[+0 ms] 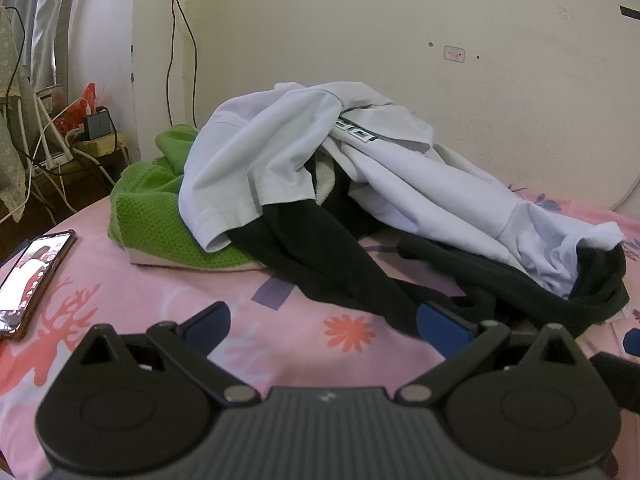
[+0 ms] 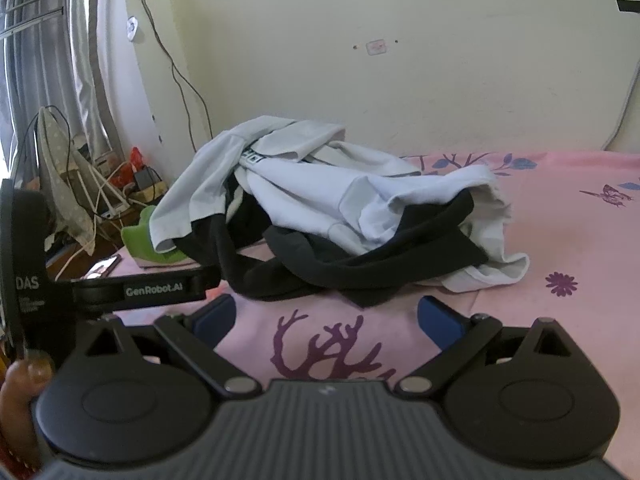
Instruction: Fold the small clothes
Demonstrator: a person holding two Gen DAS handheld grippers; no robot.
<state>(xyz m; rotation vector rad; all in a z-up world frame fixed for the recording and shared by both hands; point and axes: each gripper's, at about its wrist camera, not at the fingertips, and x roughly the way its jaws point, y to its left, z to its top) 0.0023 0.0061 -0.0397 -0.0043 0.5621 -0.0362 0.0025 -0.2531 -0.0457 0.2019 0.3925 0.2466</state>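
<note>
Task judged at start: nothing folded. Unfolded heap at frame centre on pink bedsheet (image 1: 120,300): white garment (image 1: 280,152) on top, black garment (image 1: 320,264) beneath, green knit (image 1: 148,208) at heap's left. Left gripper (image 1: 322,322) fingers apart, empty; right gripper (image 2: 326,316) likewise. Smartphone (image 1: 32,276) at left edge. No containers visible.

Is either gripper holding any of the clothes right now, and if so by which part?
Nothing is held. The left gripper and right gripper are both open, short of the clothes pile on the bed.
</note>
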